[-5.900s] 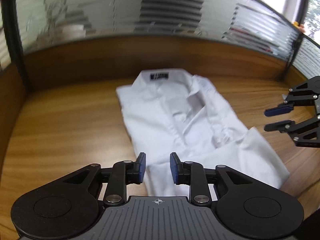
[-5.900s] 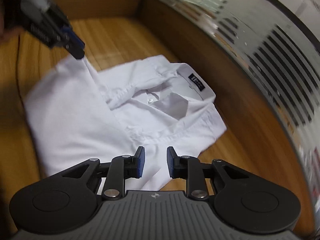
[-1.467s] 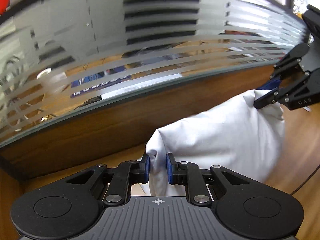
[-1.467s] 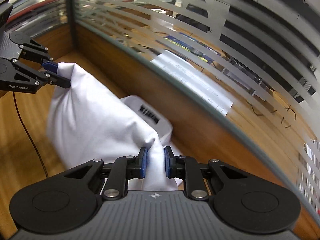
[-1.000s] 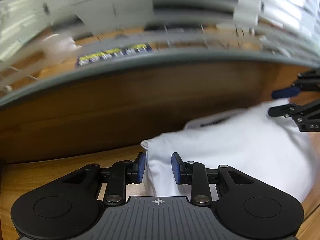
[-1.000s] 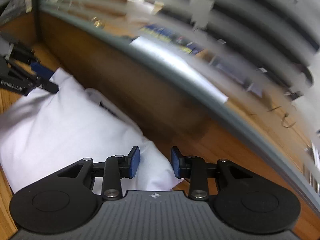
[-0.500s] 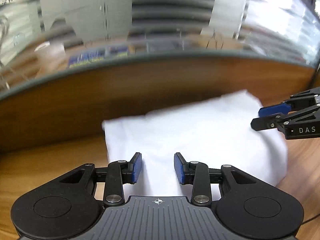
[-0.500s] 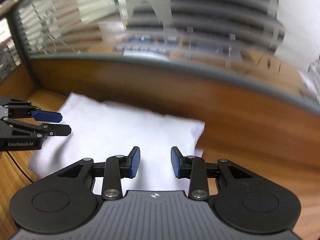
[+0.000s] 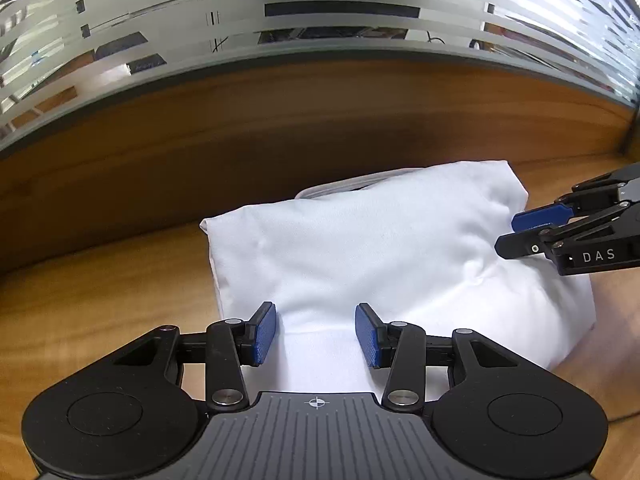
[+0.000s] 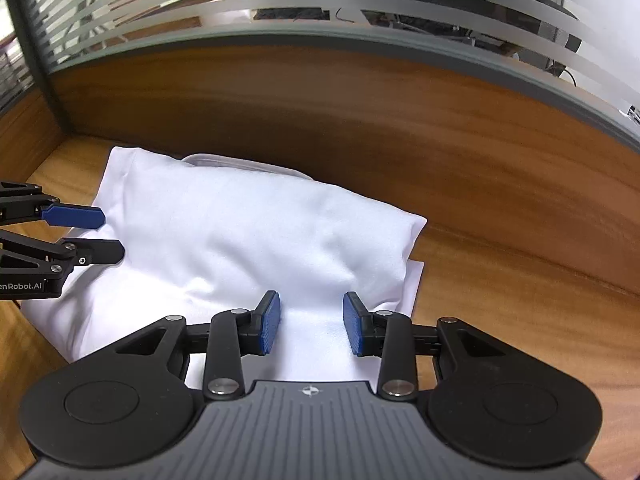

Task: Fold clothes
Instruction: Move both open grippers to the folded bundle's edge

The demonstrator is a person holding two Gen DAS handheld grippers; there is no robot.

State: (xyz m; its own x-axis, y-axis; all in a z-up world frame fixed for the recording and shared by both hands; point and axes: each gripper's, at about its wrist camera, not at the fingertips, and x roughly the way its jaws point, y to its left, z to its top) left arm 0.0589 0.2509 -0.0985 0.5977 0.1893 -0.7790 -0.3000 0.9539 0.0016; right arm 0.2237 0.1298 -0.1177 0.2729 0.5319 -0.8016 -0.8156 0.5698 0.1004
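Observation:
A white shirt [image 9: 380, 256] lies folded in half on the wooden desk [image 9: 100, 300], close to the back partition, with its collar edge [image 9: 340, 190] peeking out at the far side. My left gripper [image 9: 316, 320] hovers over the shirt's near left part; its jaws are opening, and the cloth under them is not pinched. In the right wrist view the same shirt [image 10: 248, 232] fills the middle. My right gripper [image 10: 312, 312] is open over its near right part, its pads clear of the fabric. Each gripper shows in the other's view, the right gripper [image 9: 516, 234] and the left gripper [image 10: 108, 234].
A wooden partition wall [image 9: 320, 120] topped by striped frosted glass [image 9: 340, 12] runs just behind the shirt. A dark corner post [image 10: 40, 60] stands at the far left of the right wrist view. Bare desk [image 10: 520, 280] lies right of the shirt.
Both grippers carried the shirt's lifted lower edge over toward the collar, let it go and opened. The shirt now lies flat, folded in half, and both grippers have drawn back over it.

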